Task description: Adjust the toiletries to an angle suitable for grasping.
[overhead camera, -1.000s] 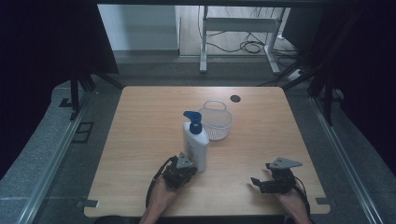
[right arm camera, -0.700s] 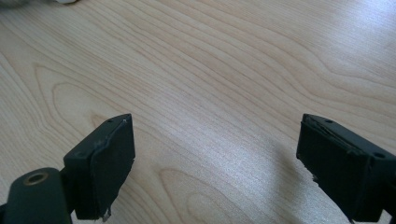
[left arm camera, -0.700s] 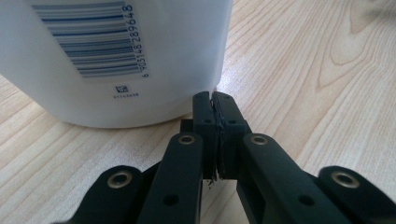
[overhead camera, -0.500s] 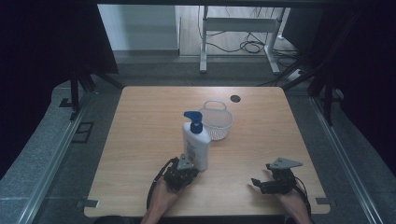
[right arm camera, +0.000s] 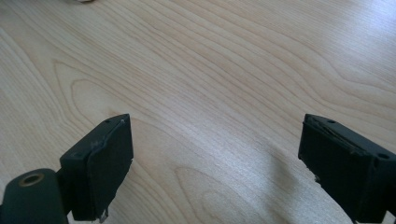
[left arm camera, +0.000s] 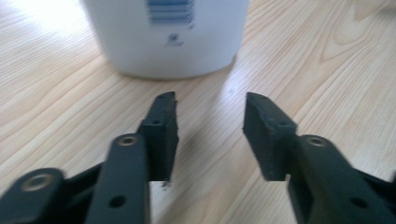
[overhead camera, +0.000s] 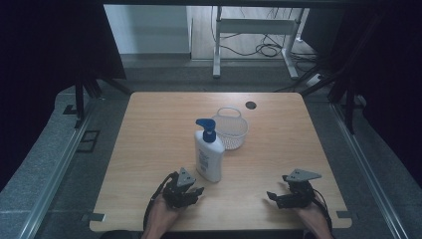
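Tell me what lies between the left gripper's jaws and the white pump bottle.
Nothing but bare wooden table. In the left gripper view, the left gripper, jaws apart and just opened, stops short of the pump bottle, with only wood grain in the gap.

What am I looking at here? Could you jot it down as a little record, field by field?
Setting: wooden table
Main item: white pump bottle with blue pump, standing upright
Behind it: clear basket, looks empty
Left hand-held gripper: jaws have just been opening, nothing between them, bottle just ahead
Right hand-held gripper: open, nothing between its jaws, apart from the bottle
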Motion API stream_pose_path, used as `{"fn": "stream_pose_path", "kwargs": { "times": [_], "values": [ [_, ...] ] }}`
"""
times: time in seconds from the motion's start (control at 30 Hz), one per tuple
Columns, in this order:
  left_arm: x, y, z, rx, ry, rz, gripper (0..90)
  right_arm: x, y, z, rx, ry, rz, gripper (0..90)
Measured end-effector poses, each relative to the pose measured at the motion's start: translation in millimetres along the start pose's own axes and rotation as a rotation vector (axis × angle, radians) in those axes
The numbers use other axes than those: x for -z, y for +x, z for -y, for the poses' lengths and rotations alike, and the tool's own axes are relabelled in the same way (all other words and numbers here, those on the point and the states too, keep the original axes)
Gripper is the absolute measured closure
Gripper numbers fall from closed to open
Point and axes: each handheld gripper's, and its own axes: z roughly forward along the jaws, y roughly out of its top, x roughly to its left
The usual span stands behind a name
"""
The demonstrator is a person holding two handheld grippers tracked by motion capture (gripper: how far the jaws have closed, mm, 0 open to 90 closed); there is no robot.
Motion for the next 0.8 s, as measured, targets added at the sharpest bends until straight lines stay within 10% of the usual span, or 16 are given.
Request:
{"fn": "stream_pose_path", "kwargs": {
  "times": [0.8],
  "values": [
    [11.7,24.8,39.9,0.072,0.06,-0.131,13.0,9.4,15.4,-14.0,0.006,-0.038,-0.069,3.0]
  ]
}}
